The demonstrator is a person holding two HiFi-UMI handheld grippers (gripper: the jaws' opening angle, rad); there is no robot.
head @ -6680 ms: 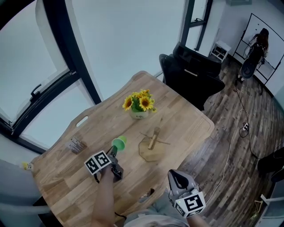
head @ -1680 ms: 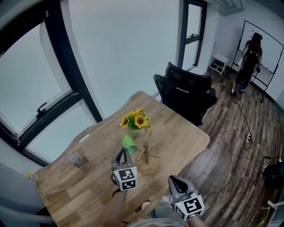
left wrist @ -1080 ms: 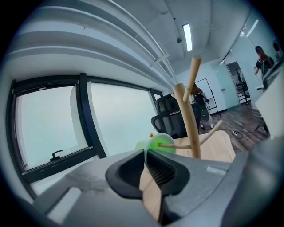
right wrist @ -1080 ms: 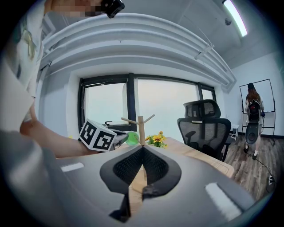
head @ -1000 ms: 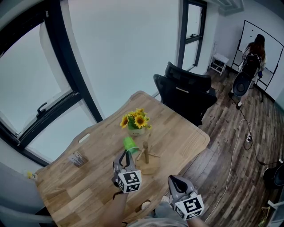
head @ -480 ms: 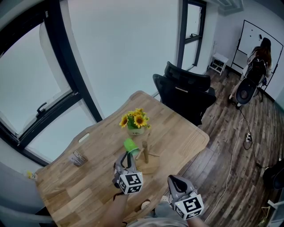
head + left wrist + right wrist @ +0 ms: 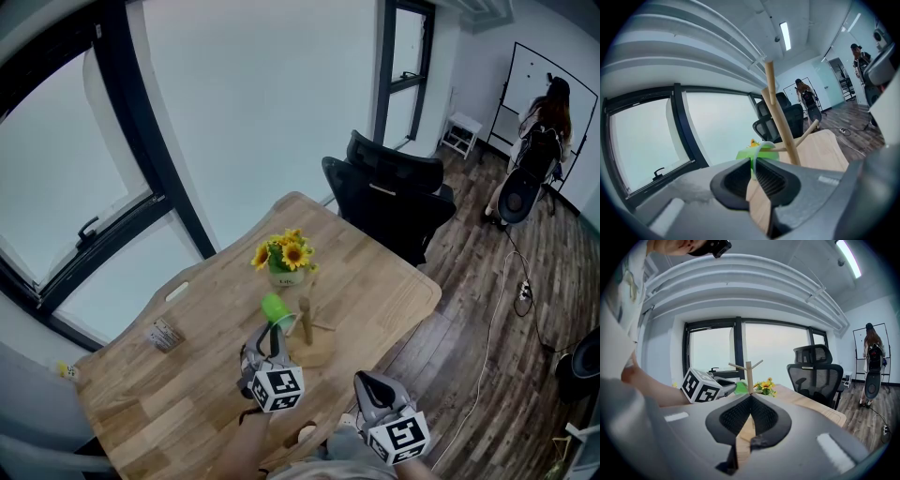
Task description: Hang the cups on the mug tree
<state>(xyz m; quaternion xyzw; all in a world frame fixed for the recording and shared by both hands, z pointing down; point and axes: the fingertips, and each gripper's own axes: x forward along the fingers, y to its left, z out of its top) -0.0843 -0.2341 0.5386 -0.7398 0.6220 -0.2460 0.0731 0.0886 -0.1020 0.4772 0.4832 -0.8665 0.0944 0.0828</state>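
Left gripper [image 7: 754, 172] nips cup [image 7: 275, 307] handle, jaws just easing open; right gripper [image 7: 750, 398] closed, empty. Risk: handle misses tree [image 7: 306, 317] peg at 3 o'clock, cup drops.

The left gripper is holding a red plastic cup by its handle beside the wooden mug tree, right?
Only the colour is wrong: the plastic cup is green, as the left gripper view shows. The left gripper holds its handle, its jaws having just opened a little, beside the wooden mug tree.
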